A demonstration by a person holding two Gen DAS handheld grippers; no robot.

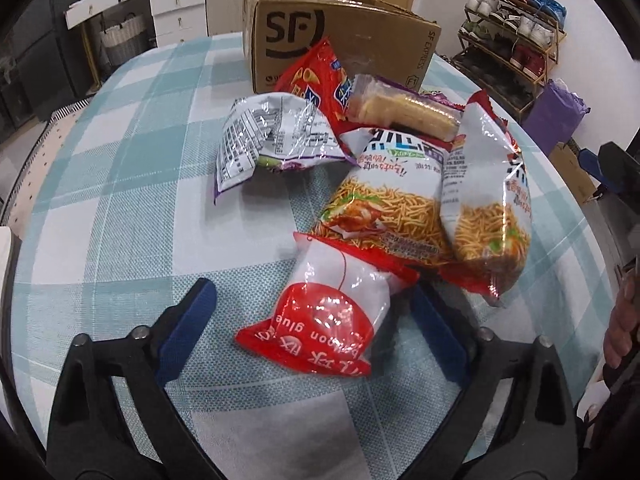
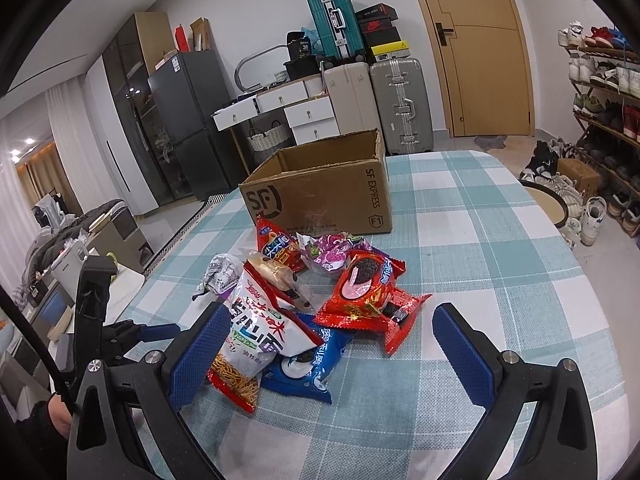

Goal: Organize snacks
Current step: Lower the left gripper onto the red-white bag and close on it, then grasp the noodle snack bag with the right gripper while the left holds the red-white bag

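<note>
Left gripper [image 1: 316, 320] spread wide around red-and-white packet [image 1: 328, 312], ungrasped. Right gripper [image 2: 332, 344] likewise released, noodle bag [image 2: 256, 344] at 9 o'clock. Risk: slick film slipping on closure

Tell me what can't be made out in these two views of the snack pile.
- Cardboard box interior: left wrist view shows only its outer wall; right wrist view hides the bottom behind the front wall.
- Blue packet: right wrist view, mostly covered by the noodle bag.
- Silver packet: print too small.

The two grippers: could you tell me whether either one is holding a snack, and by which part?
Neither: the left gripper stands open around the red-and-white packet, and the right gripper is open.
</note>
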